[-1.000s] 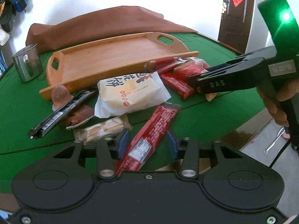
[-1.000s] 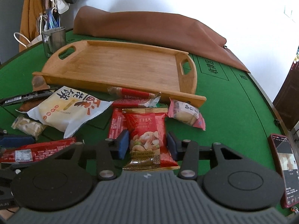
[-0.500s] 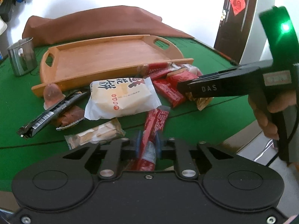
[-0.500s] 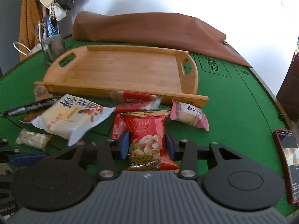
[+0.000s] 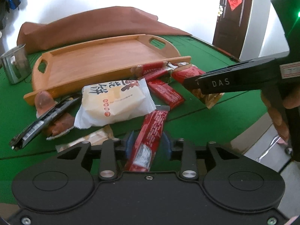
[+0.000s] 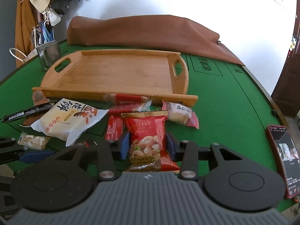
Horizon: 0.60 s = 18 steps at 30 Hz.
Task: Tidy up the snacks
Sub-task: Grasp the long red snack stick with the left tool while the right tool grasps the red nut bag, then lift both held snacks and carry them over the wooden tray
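The left gripper (image 5: pixel 148 142) has its jaws opening, with a long red snack bar (image 5: pixel 150 135) lying between the blue pads; a gap shows on each side of the bar, so the pads do not appear to press it. The right gripper (image 6: pixel 148 146) stands at a moderate width around a red nut packet (image 6: pixel 148 140); the pads sit just beside its edges, but whether they actually squeeze it cannot be told from this view. Both snacks lie on the green table (image 6: pixel 225 112), at the near edge of a loose pile. Left of the nut packet lies a white pastry bag (image 6: pixel 65 121), and a small pink-and-white packet (image 6: pixel 180 114) lies to its far right. Further red bars (image 5: pixel 165 91) lie against the near rim of the wooden tray (image 6: pixel 116 71), which stands on the far side of the pile. A metal cup (image 6: pixel 48 53) stands at the tray's far left corner. A phone (image 6: pixel 283 157) lies at the table's near right.
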Each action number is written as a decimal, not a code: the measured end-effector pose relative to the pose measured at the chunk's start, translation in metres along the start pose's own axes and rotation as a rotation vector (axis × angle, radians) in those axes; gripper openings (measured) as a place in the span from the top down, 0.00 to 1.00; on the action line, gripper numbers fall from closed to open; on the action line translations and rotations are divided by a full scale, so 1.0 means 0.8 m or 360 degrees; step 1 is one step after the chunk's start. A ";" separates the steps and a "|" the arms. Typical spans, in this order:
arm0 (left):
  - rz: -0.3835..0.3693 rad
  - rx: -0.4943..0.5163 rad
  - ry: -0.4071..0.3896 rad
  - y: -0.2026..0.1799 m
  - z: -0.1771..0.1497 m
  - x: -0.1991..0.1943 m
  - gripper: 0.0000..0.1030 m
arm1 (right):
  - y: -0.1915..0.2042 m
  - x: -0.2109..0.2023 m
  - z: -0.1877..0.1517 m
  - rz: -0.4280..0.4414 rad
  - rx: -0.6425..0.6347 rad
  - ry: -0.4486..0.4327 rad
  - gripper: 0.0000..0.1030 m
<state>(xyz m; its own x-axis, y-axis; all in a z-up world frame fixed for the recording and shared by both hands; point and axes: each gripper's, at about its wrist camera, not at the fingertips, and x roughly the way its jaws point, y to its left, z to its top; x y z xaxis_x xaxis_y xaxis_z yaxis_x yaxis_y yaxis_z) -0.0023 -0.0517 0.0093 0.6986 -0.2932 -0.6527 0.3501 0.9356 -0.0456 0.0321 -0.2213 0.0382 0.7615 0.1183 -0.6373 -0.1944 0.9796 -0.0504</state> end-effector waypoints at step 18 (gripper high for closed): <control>-0.0063 -0.0016 -0.0047 -0.003 0.015 -0.007 0.89 | -0.001 -0.024 -0.013 0.0018 0.0020 -0.0028 0.54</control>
<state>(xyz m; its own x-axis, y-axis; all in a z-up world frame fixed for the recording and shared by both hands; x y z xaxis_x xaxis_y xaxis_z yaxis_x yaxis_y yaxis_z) 0.0006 -0.0544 0.0221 0.7026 -0.3356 -0.6274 0.3714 0.9251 -0.0788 0.0108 -0.2257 0.0422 0.7701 0.1319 -0.6241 -0.1950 0.9802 -0.0335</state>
